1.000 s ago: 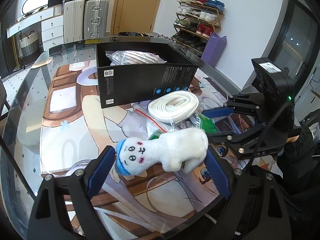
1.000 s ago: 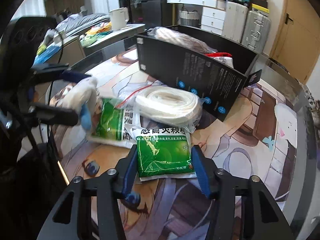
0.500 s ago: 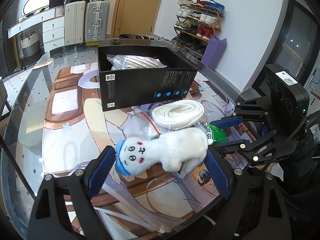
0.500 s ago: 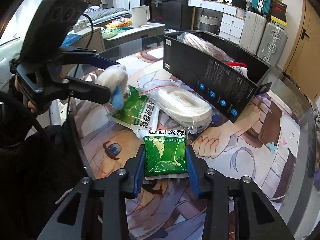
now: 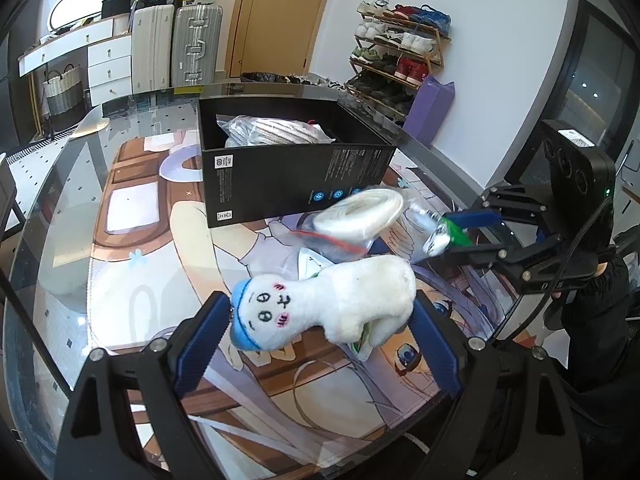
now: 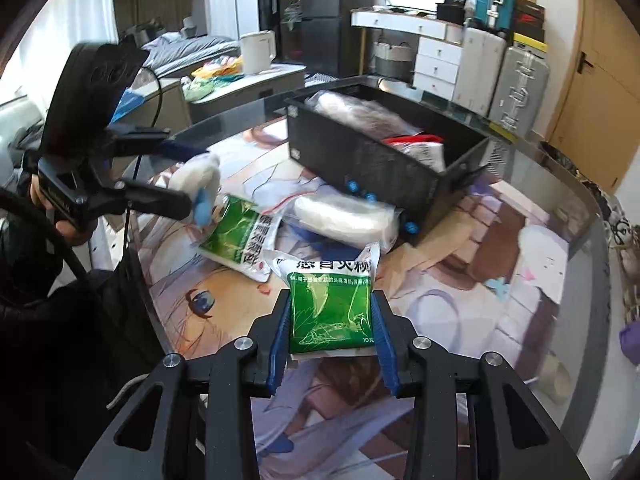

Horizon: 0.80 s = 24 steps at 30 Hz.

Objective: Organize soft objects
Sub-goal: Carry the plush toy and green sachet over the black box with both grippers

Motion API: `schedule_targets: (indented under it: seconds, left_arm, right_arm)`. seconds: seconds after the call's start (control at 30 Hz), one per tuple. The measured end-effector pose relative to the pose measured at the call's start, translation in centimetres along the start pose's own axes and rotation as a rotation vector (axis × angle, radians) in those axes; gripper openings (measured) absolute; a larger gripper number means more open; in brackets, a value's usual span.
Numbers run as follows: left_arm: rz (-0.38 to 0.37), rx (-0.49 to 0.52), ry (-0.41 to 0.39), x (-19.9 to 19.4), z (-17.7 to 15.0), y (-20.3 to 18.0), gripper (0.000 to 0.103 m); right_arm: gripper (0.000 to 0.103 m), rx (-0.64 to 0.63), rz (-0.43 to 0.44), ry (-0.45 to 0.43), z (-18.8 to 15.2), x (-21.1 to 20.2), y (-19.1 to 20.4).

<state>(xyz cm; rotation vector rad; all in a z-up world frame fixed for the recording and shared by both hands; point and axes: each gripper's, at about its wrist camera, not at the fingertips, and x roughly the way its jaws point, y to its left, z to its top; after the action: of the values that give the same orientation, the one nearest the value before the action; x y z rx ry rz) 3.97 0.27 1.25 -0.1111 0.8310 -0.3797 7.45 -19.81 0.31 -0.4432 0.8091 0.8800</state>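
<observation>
A white plush toy (image 5: pixel 320 312) with a blue cap lies crosswise between the blue pads of my left gripper (image 5: pixel 316 304), which is shut on it above the table. In the right wrist view that same gripper (image 6: pixel 192 188) holds the toy (image 6: pixel 198 176) at the left. My right gripper (image 6: pixel 330 300) is shut on a green packet (image 6: pixel 331 320) and holds it clear of the mat. The left wrist view shows that packet (image 5: pixel 448 236) in the right gripper (image 5: pixel 452 236), blurred. An open black box (image 6: pixel 360 164) stands behind.
A white coiled band in a clear bag (image 6: pixel 344 216) lies in front of the box, and a second green packet (image 6: pixel 236 236) beside it. Bagged items (image 5: pixel 276 132) fill the box (image 5: pixel 296 184). The printed mat (image 5: pixel 132 240) covers a round glass table.
My right gripper closed on the green packet and lifted it off the mat, up and away from the pile. The left gripper and the plush toy stayed put.
</observation>
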Motion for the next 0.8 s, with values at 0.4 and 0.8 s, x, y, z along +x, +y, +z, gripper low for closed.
schedule_targets:
  seconds: [0.4,0.8]
  left_arm:
    - [0.082,0.023,-0.073,-1.5,0.7,-0.7,0.088]
    - [0.095,0.013,-0.094,-1.7,1.1,-0.7,0.088]
  right_arm:
    - [0.038,0.001,-0.019,-0.051,0.5,-1.9,-0.5]
    - [0.038,0.028,-0.027,-0.118,0.7,-4.0,-1.0]
